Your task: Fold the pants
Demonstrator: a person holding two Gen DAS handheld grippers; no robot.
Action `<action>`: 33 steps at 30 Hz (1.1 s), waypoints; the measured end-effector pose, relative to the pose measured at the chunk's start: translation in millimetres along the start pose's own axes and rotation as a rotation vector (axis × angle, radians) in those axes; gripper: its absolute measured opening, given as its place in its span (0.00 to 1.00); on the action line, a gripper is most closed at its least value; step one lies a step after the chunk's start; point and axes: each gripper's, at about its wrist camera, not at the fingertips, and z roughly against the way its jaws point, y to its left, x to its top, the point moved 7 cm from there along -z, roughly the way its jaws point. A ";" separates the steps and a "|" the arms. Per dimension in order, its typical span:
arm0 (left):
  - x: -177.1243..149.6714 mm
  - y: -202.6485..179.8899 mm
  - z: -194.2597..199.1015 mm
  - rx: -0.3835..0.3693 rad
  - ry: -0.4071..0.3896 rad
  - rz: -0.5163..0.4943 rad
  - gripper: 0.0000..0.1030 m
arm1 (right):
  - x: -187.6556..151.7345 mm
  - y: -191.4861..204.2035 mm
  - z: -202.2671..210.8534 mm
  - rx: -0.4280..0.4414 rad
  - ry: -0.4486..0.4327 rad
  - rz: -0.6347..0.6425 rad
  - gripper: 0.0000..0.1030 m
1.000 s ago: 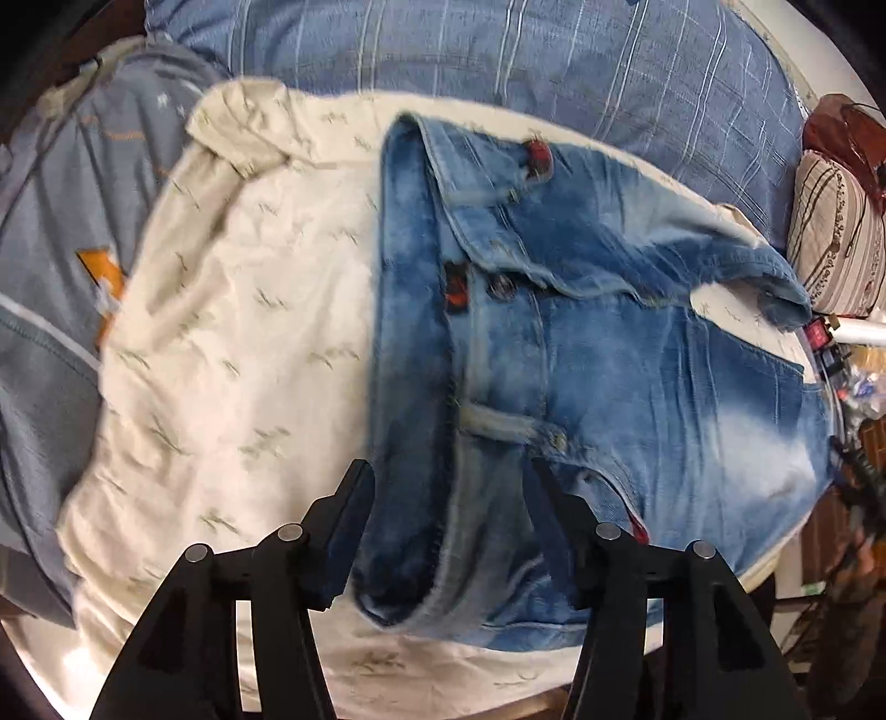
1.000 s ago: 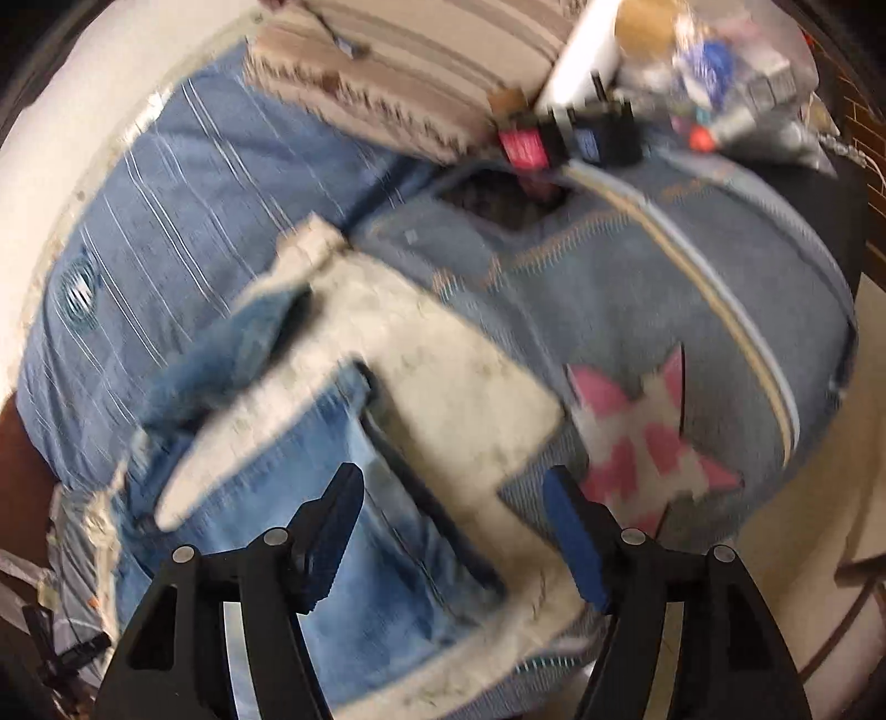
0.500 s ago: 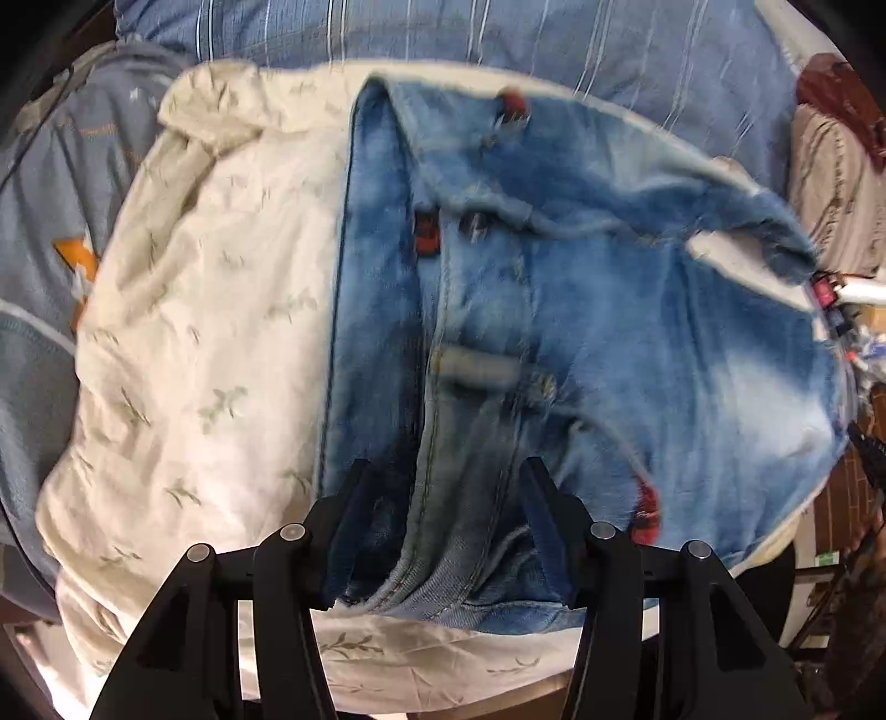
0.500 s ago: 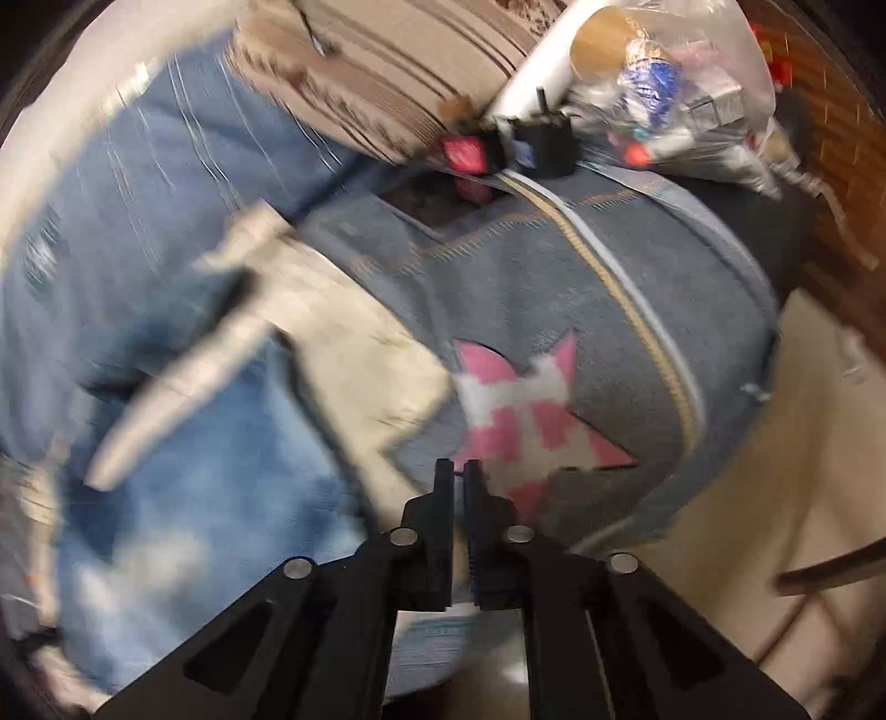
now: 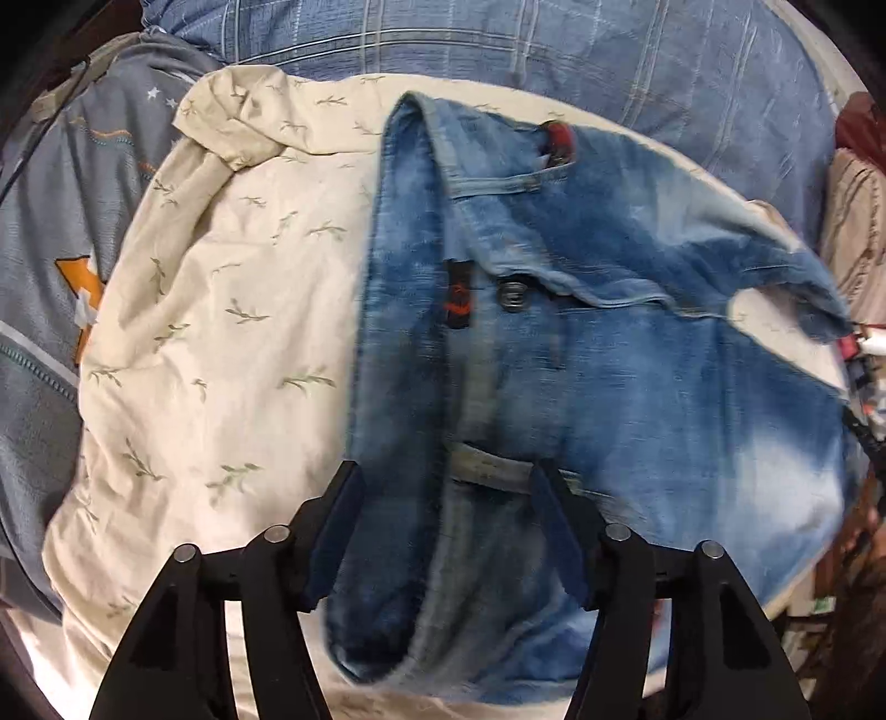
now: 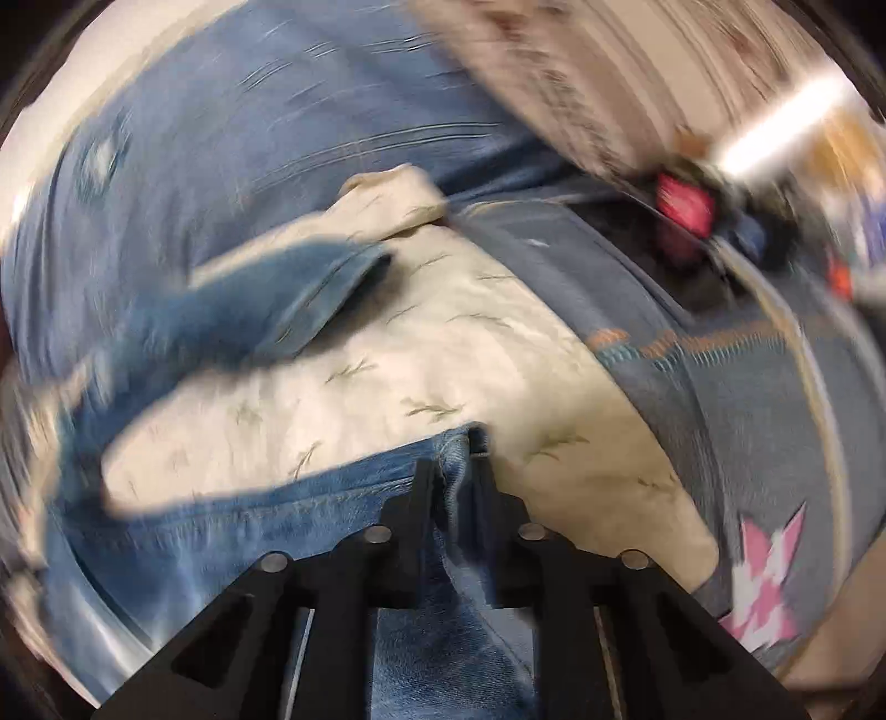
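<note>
Faded blue jeans (image 5: pixel 637 360) lie on a cream leaf-print cloth (image 5: pixel 221 332), waistband toward me, with a metal button and a red tab near the fly. My left gripper (image 5: pixel 446 476) is open, its fingers on either side of the waistband and a belt loop. In the right wrist view my right gripper (image 6: pixel 457 471) is shut on a leg hem of the jeans (image 6: pixel 221 531). The other leg (image 6: pixel 288 288) lies across the cream cloth (image 6: pixel 443 354) farther away. That view is motion-blurred.
A blue striped bedsheet (image 5: pixel 498 50) lies beyond the cloth. A grey quilt with an orange star (image 5: pixel 61 221) is at the left; a pink star patch (image 6: pixel 764 576) shows on it at the right. A striped pillow (image 6: pixel 581 72) and clutter (image 6: pixel 720 199) sit at the far right.
My right gripper closed on the jeans leg hem and swung left with it. My left gripper stayed open over the waistband with only small shifts.
</note>
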 end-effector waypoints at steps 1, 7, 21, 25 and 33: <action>0.9 -4.4 4.2 -0.010 -0.014 -0.006 0.57 | 1.8 3.5 6.0 -0.016 -0.015 0.033 0.11; -1.4 -13.9 -14.3 0.125 -0.038 -0.084 0.57 | -10.3 -41.1 -2.0 -0.066 0.010 -0.077 0.14; 93.2 10.6 -0.1 -0.035 -0.076 0.112 0.58 | 44.5 27.8 9.6 0.554 -0.058 -0.498 0.81; 112.1 11.8 -48.2 -0.086 0.005 0.189 0.58 | 40.2 73.3 -40.5 0.779 0.058 -0.705 0.82; 132.6 13.0 -84.6 -0.069 0.000 0.195 0.41 | 63.2 83.9 -82.3 0.926 -0.091 -0.986 0.24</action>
